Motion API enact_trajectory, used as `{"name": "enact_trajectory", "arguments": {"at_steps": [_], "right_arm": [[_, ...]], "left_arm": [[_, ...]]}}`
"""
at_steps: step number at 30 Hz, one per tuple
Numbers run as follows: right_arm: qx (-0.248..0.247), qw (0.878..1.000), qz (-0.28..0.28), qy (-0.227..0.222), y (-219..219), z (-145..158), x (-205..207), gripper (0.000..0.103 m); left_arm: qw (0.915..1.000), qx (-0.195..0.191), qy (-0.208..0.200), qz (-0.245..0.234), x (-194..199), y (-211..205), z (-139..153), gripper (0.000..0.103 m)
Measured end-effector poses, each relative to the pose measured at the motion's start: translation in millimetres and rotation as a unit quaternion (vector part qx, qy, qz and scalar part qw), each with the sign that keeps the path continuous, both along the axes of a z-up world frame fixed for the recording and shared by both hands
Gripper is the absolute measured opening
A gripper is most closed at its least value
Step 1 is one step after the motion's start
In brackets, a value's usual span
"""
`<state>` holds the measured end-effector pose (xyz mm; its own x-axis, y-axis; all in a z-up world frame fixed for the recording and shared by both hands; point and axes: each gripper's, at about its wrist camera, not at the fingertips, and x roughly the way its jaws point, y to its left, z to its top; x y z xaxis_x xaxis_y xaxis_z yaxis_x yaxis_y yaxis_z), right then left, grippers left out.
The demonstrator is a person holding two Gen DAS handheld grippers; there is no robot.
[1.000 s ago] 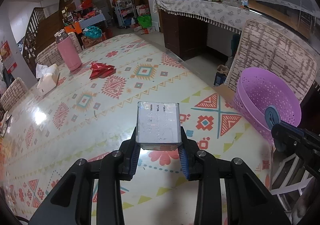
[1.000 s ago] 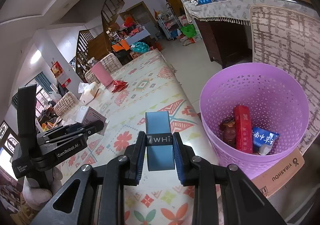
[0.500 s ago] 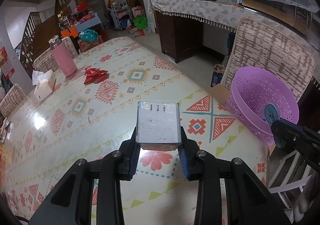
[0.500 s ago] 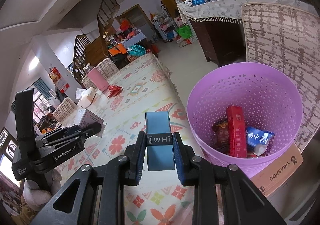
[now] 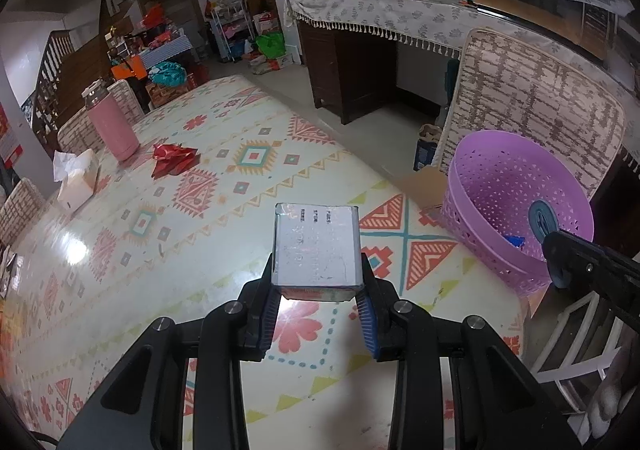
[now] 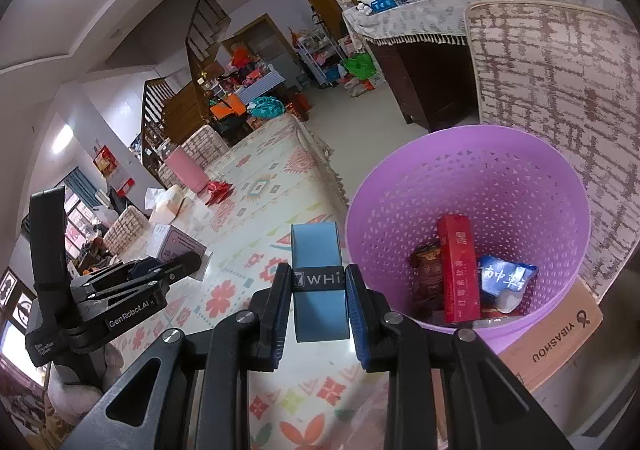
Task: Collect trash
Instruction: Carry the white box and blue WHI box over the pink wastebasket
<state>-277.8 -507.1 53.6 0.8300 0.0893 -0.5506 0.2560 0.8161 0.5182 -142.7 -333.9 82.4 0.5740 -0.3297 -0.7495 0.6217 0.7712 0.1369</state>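
Right hand-held gripper, clamped on blue box, has drifted nearer purple basket; left hand-held gripper, gripping silver carton, follows — drops imminent.

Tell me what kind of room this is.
Most likely a lived-in home dining area: a long table under a patterned cloth, a staircase at the back, and a cluttered sideboard.

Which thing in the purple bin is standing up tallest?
The red box in the purple bin. It stands upright, taller than the brown packet and blue packet beside it.
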Motion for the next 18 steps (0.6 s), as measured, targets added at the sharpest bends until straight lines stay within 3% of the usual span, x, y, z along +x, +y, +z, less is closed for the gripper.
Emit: {"name": "enact_trajectory", "arguments": {"at_steps": [9,18], "right_arm": [[0.01,1.0,-0.013,-0.001,-14.4,-5.6,-5.6,0.03],[0.029,0.999,-0.033,0.0,-34.8,-15.6,-13.5,0.03]], "left_arm": [[0.9999,0.002,0.005,-0.01,-1.7,-15.9,-3.0,0.033],[0.9992,-0.02,0.019,-0.027,-2.5,-26.7,8.6,0.033]]}}
